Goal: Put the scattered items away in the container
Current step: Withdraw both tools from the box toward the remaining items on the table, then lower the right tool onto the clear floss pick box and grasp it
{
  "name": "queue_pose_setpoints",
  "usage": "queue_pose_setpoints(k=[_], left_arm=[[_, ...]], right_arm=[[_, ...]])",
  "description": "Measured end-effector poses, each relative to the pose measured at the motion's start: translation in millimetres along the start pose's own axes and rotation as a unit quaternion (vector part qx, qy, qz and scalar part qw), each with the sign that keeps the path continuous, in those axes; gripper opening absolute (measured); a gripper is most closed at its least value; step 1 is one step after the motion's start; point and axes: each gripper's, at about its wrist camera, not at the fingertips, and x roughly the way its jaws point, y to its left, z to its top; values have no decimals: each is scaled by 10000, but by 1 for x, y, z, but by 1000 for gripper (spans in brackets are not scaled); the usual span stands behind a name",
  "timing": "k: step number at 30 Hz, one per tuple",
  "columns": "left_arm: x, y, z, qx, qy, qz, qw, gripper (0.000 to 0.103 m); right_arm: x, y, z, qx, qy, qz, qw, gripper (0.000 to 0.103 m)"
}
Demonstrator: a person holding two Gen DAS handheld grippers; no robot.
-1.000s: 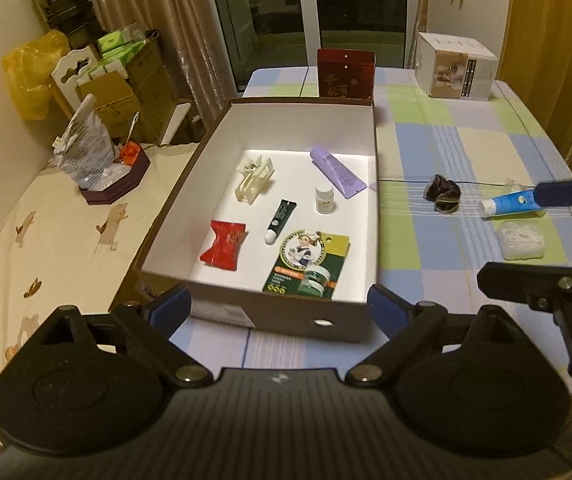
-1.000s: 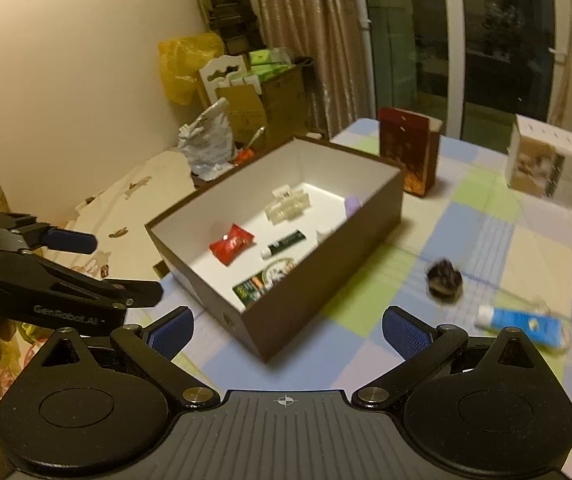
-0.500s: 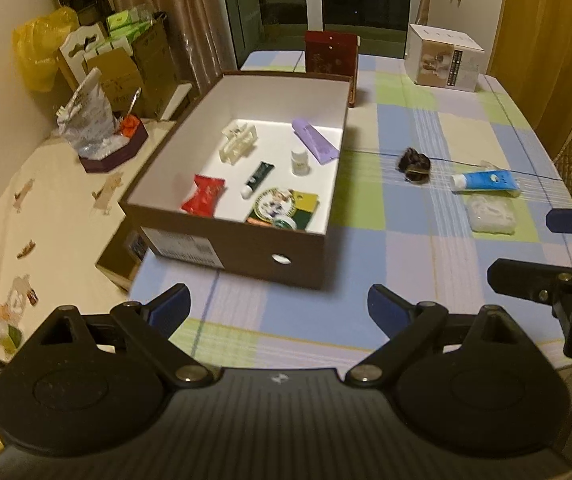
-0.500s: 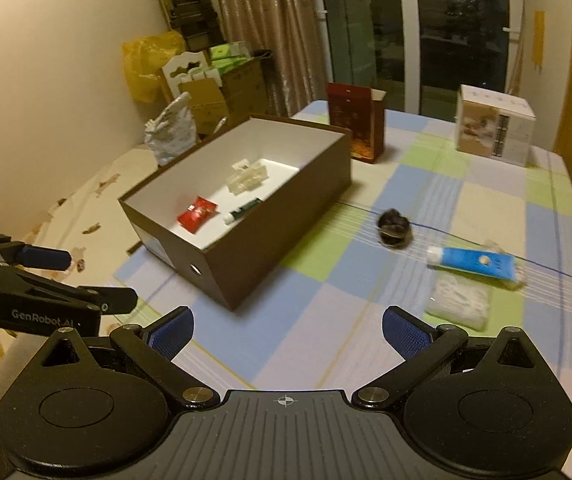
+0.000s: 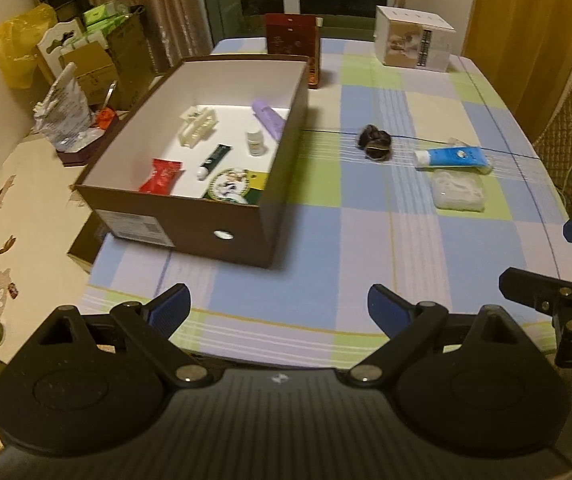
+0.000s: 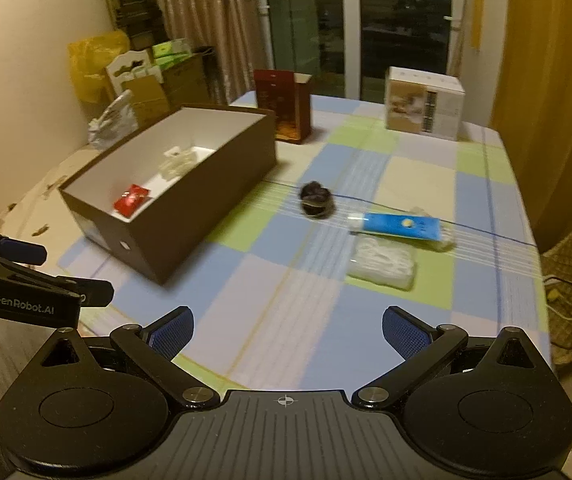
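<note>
Three things still lie on the table to the right of the box (image 5: 190,220): a dark scrunchie (image 6: 315,200) nearest it, a blue tube (image 6: 400,226) farther right, and a clear packet (image 6: 382,262) just in front of the tube. All look light; the scrunchie looks soft and easy to pinch anywhere, the tube is best taken across its middle, and the packet may be slippery. Both the left gripper (image 5: 278,308) and right gripper (image 6: 286,330) hang wide apart and empty near the table's near edge.

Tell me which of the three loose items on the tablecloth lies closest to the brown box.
The dark scrunchie. It sits just off the brown box, while the blue tube and clear packet lie farther right.
</note>
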Motion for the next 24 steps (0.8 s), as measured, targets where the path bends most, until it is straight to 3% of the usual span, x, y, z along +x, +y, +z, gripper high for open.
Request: queue_pose_setpoints(k=[24], left_arm=[[65, -50, 27, 504, 440, -360, 9971, 94]], right_arm=[[38, -71, -4, 758, 429, -456, 9952, 103]])
